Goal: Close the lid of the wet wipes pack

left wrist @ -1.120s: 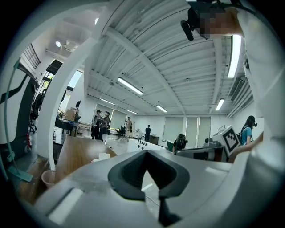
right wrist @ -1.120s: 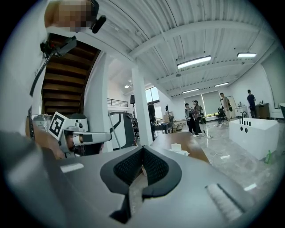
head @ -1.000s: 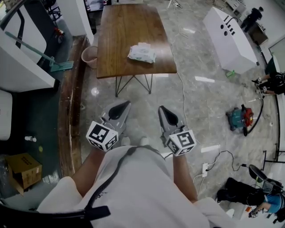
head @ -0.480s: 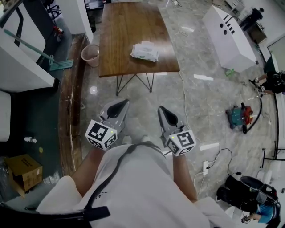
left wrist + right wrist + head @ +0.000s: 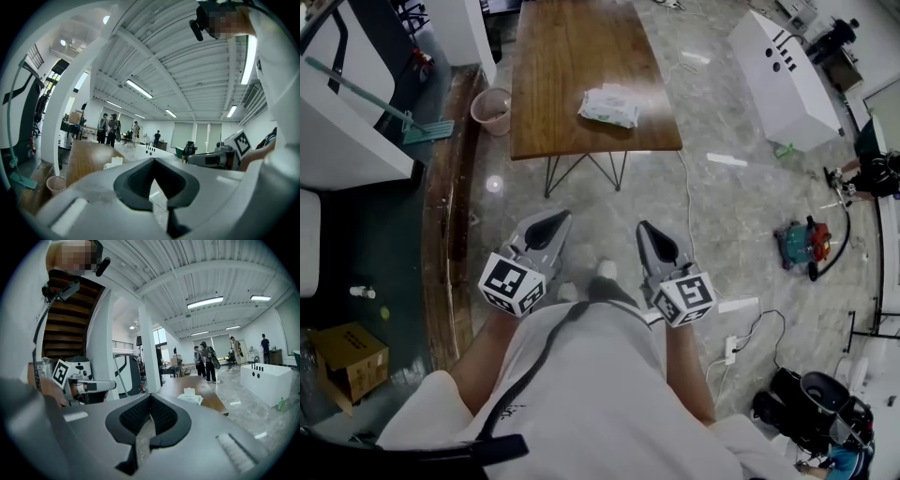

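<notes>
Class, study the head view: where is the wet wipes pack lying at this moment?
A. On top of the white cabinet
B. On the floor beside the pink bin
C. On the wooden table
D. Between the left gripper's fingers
C: the wet wipes pack rests on the top of the wooden table, right of the table's middle and toward its near end.

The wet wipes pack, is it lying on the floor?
No, the wet wipes pack lies on the wooden table.
</notes>
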Available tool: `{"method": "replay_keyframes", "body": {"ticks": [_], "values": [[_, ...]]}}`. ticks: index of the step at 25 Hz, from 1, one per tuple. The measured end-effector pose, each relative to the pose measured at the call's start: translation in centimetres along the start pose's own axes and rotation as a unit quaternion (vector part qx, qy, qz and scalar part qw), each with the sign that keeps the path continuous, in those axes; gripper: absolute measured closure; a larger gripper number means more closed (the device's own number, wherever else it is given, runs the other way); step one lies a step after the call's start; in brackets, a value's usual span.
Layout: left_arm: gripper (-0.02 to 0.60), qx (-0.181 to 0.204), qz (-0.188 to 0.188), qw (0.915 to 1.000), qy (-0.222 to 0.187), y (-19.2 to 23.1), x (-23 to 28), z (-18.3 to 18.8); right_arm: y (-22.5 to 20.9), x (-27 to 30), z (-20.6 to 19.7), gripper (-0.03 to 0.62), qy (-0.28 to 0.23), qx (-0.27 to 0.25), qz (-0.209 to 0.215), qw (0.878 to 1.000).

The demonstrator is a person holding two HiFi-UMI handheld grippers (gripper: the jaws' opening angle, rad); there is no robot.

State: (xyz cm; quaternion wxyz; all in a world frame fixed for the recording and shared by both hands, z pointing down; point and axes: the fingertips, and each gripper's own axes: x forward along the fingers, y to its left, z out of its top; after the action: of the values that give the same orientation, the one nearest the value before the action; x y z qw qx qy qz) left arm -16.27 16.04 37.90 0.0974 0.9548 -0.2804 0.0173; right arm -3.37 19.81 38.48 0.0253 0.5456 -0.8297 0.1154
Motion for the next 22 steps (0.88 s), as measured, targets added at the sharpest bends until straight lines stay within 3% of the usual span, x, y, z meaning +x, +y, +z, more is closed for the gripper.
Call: {"method": "replay_keyframes", "body": {"ticks": [11, 22], "values": [[0.578, 0.003, 0.019, 0.9998, -0.002, 2.5, 3.1, 0.7, -3.0, 2.7, 0.4, 0.585, -0.005, 0.012, 0.015, 1.0], [0.578, 0.006, 0.032, 0.9994, 0.011, 5.3, 10.0, 1.6, -9.3, 8.0, 2.3, 0.585, -0.007, 0.01, 0.041, 0.999]]}}
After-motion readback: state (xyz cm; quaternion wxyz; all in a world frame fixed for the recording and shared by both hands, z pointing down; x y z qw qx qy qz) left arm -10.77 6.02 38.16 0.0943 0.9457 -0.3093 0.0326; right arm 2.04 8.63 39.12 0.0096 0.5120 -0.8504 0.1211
